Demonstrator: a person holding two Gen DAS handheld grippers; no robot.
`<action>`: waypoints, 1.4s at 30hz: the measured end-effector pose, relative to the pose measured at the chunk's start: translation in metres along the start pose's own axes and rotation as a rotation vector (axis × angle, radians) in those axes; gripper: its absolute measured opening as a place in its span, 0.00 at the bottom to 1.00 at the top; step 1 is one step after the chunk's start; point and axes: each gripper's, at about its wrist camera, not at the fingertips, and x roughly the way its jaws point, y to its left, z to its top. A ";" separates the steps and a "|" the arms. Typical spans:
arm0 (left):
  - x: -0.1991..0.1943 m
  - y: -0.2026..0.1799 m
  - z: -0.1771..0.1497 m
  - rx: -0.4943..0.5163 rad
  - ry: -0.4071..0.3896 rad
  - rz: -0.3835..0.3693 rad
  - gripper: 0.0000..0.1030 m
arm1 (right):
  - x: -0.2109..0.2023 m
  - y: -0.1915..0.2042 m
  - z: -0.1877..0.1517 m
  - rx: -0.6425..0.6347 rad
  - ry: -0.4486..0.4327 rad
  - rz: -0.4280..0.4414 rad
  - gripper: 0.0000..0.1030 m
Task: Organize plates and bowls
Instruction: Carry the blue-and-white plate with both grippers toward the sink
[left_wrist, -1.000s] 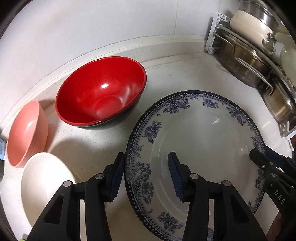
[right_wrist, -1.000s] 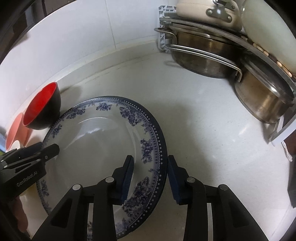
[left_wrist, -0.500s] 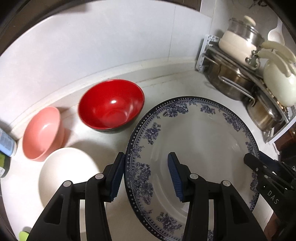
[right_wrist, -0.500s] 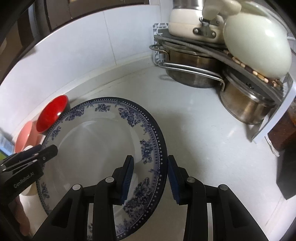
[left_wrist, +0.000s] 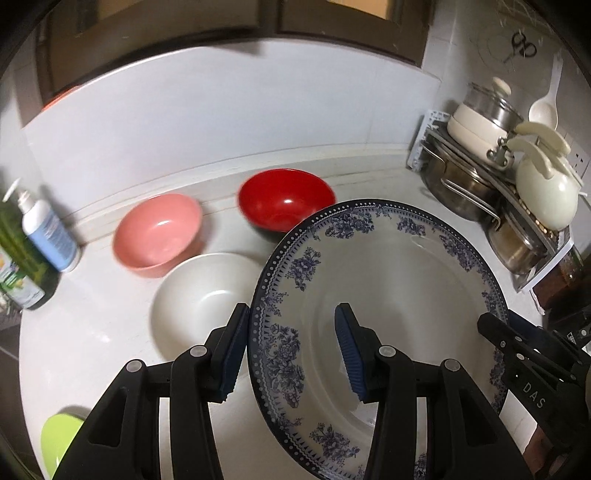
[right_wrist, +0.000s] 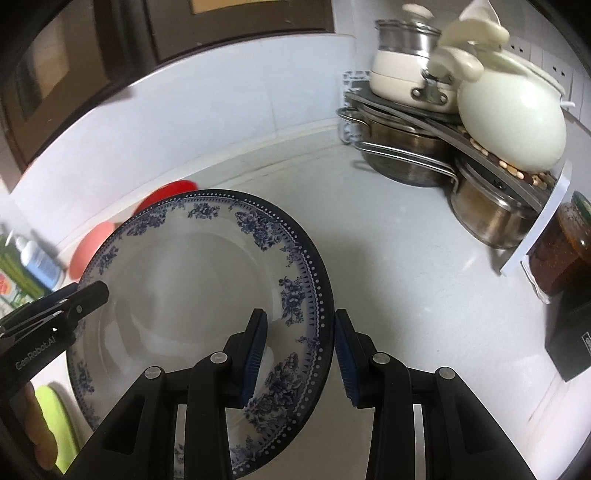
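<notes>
A large blue-and-white floral plate (left_wrist: 399, 295) is held in the air above the white counter. My left gripper (left_wrist: 291, 350) is shut on its left rim, one finger above and one below. My right gripper (right_wrist: 299, 354) is shut on its right rim (right_wrist: 314, 295). A red bowl (left_wrist: 286, 199), a pink bowl (left_wrist: 159, 229) and a white bowl (left_wrist: 203, 295) sit on the counter below, to the left. In the right wrist view the red bowl (right_wrist: 166, 194) and pink bowl (right_wrist: 88, 251) peek out behind the plate.
A corner rack (right_wrist: 436, 122) with steel pots (left_wrist: 458, 184), a cream pot and a white kettle (right_wrist: 513, 122) stands at the back right. Bottles (left_wrist: 48, 229) stand at the left. A green item (left_wrist: 59, 439) lies near the front left. A jar (right_wrist: 561, 251) sits at the right.
Both grippers have lifted the plate well up from the counter. The bowls and rack now look smaller and farther below, and the bottles have come into view.
</notes>
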 end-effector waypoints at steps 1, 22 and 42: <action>-0.005 0.005 -0.003 -0.012 -0.004 0.004 0.45 | -0.003 0.004 -0.002 -0.005 -0.003 0.006 0.37; -0.098 0.110 -0.066 -0.191 -0.085 0.116 0.45 | -0.058 0.114 -0.043 -0.181 -0.034 0.128 0.37; -0.151 0.206 -0.125 -0.330 -0.099 0.236 0.45 | -0.082 0.216 -0.081 -0.323 -0.019 0.253 0.37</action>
